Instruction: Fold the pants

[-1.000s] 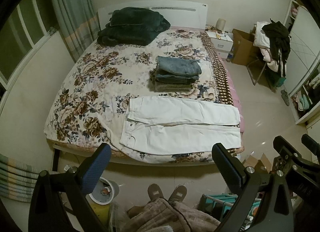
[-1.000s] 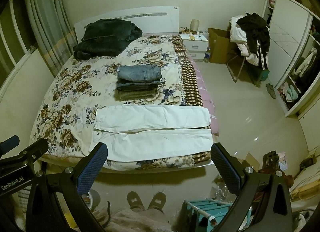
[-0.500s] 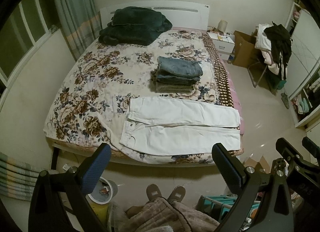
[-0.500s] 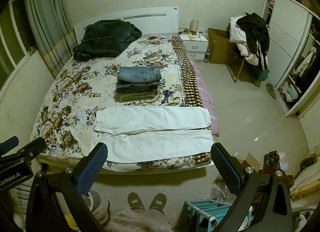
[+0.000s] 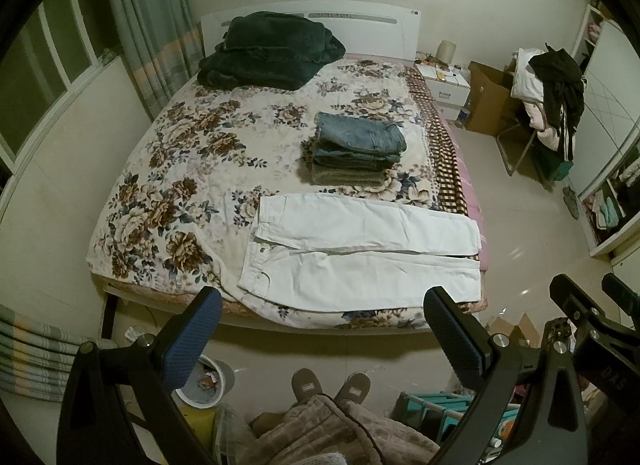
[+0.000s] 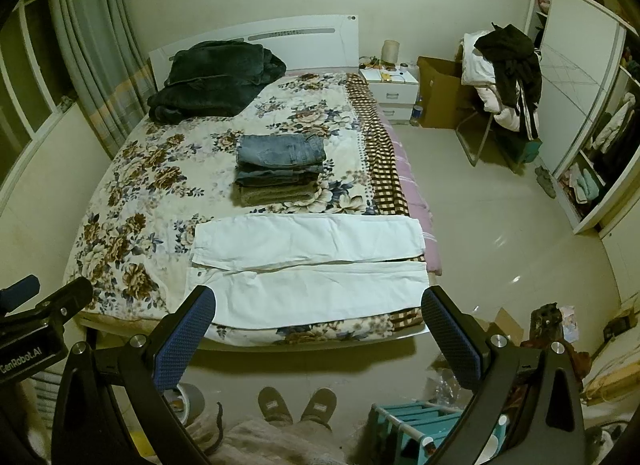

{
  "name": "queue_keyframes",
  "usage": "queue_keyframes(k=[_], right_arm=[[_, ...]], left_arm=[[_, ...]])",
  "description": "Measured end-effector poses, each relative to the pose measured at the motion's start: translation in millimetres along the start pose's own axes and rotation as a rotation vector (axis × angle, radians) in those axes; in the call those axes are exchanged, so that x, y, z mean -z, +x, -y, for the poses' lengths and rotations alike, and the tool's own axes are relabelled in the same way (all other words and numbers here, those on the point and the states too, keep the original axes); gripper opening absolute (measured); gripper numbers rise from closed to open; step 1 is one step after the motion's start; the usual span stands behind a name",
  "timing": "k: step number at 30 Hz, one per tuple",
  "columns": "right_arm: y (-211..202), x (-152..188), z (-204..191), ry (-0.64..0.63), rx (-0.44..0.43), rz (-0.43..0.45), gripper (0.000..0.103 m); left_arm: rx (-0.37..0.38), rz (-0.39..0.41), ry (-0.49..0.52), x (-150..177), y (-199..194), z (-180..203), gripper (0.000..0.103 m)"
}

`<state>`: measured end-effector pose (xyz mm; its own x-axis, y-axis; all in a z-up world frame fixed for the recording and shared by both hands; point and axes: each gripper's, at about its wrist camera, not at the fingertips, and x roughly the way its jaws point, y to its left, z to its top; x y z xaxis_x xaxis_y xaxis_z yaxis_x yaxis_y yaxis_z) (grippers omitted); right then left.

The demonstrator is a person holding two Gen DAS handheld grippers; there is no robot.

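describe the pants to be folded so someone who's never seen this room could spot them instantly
Start at the bed with the floral quilt. On its near edge lie the white pants, spread flat, legs side by side, pointing right. Unlike the stack of folded jeans just behind, they are white and unfolded.

Dim bedroom: floral-quilted bed (image 5: 192, 169) centre, curtained window (image 5: 44, 77) at nine o'clock, white nightstand (image 6: 394, 95) at one o'clock, pale tiled floor (image 6: 492, 225).
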<state>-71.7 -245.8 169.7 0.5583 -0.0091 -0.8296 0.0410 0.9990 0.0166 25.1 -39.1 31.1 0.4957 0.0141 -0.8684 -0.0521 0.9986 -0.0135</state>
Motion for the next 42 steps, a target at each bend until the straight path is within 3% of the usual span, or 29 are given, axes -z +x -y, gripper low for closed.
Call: queue_keyframes(k=[7, 12, 21, 27, 34, 42], right_arm=[[13, -9, 0, 0.002, 0.015, 0.006, 0.103], [66, -19, 9, 0.02, 0.034, 0.003, 0.103], [217, -36, 32, 0.017, 0.022, 0.012, 0.103], [316, -63, 37, 0.037, 0.046, -0.036, 0.103], [444, -110, 30, 0.025, 0.125, -0.113, 0.103], [594, -139, 15, 0.013, 0.179, -0.201, 0.103]], left_arm=[[-0.092, 0.07, 0.004, -14, 36, -9, 0.103], [-0.151, 0.058, -0.019, -22, 90, -15, 0.103], [-0.19, 0.007, -0.014, -44, 190, -3, 0.103], [-0.183, -0.035, 0.019, -79, 263, 7, 0.103], [-0.11, -0.132, 0.066, -126, 367, 14, 0.103], [-0.097, -0.22, 0.135, -143, 487, 24, 0.103]])
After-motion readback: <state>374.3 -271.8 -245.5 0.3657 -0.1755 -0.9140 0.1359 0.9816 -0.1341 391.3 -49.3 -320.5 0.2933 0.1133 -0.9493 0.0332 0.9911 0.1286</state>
